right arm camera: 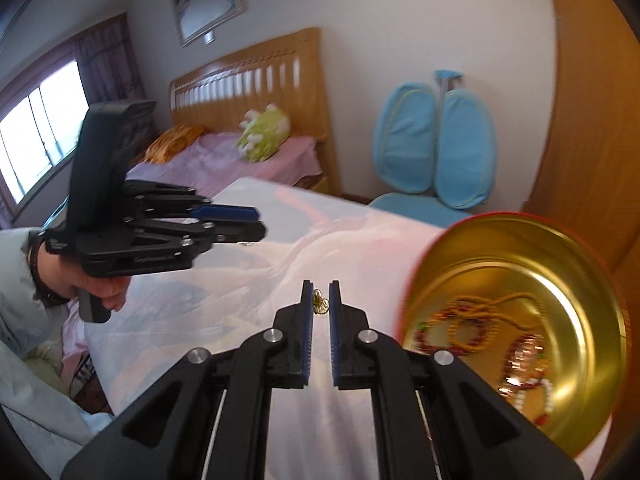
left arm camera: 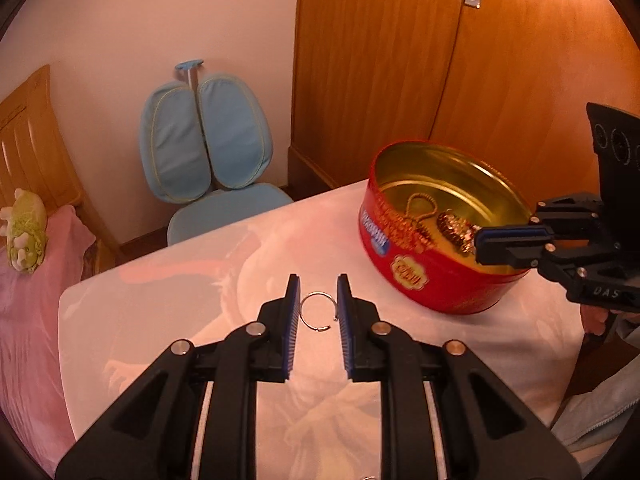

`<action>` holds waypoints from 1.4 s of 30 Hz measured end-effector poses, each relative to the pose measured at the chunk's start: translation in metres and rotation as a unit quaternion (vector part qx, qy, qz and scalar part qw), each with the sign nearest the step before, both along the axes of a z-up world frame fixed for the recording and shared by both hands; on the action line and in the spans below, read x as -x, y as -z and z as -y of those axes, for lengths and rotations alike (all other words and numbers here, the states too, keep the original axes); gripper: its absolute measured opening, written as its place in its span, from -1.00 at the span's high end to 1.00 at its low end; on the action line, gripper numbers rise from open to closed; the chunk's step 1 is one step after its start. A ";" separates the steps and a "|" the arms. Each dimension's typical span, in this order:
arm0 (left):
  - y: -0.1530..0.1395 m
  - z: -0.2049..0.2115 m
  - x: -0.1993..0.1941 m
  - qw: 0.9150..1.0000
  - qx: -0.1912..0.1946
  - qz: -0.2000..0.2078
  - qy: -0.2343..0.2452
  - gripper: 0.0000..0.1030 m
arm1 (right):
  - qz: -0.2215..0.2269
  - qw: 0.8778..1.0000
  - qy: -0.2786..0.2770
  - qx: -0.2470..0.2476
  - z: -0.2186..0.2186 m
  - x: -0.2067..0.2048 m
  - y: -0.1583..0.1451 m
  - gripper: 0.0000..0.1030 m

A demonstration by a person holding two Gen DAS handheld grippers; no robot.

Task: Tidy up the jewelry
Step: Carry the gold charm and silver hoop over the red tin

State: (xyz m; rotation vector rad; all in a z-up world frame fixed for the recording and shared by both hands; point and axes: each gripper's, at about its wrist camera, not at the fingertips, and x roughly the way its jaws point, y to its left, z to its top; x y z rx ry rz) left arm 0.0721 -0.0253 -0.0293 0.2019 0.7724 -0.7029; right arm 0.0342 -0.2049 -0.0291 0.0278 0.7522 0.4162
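Note:
My left gripper [left arm camera: 318, 296] is shut on a thin silver ring [left arm camera: 316, 313], held a little above the white, pink-patterned tablecloth [left arm camera: 180, 300]. To its right stands a round red tin [left arm camera: 420, 276] with a gold inside, holding bead strings [left arm camera: 416, 216]. My right gripper [right arm camera: 320, 300] is shut on a small gold charm [right arm camera: 319, 303], left of the tin's rim [right arm camera: 520, 218]. In the left wrist view that right gripper [left arm camera: 478, 244] hangs over the tin's near edge. A hand carries the left gripper [right arm camera: 256, 222] further left. Bead necklaces [right arm camera: 472, 320] lie blurred in the tin.
The table's far edge [left arm camera: 240, 220] faces a light blue chair [left arm camera: 208, 152]. A wooden wardrobe [left arm camera: 400, 60] stands behind the tin. A bed with a pink cover [right arm camera: 248, 164] and a green plush toy [right arm camera: 262, 134] lies to the left.

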 end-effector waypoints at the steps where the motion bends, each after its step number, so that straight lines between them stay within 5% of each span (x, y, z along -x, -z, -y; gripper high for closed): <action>1: -0.006 0.007 0.002 1.000 0.001 0.004 0.005 0.63 | 0.004 1.000 0.017 -0.002 0.012 0.002 -0.004 0.83; 20: -0.062 0.152 0.004 0.989 0.008 0.019 0.148 0.63 | -0.002 0.979 0.201 0.007 0.139 0.014 -0.027 0.83; 27: -0.041 0.195 -0.007 0.984 -0.012 -0.009 0.179 0.63 | -0.061 0.973 0.221 0.014 0.153 -0.014 -0.007 0.83; 32: -0.013 0.219 -0.009 0.978 -0.060 -0.034 0.197 0.63 | -0.126 0.968 0.217 0.018 0.156 -0.034 0.023 0.83; 42: 0.016 0.222 -0.012 0.972 -0.092 -0.060 0.206 0.63 | -0.178 0.961 0.211 0.023 0.157 -0.040 0.056 0.83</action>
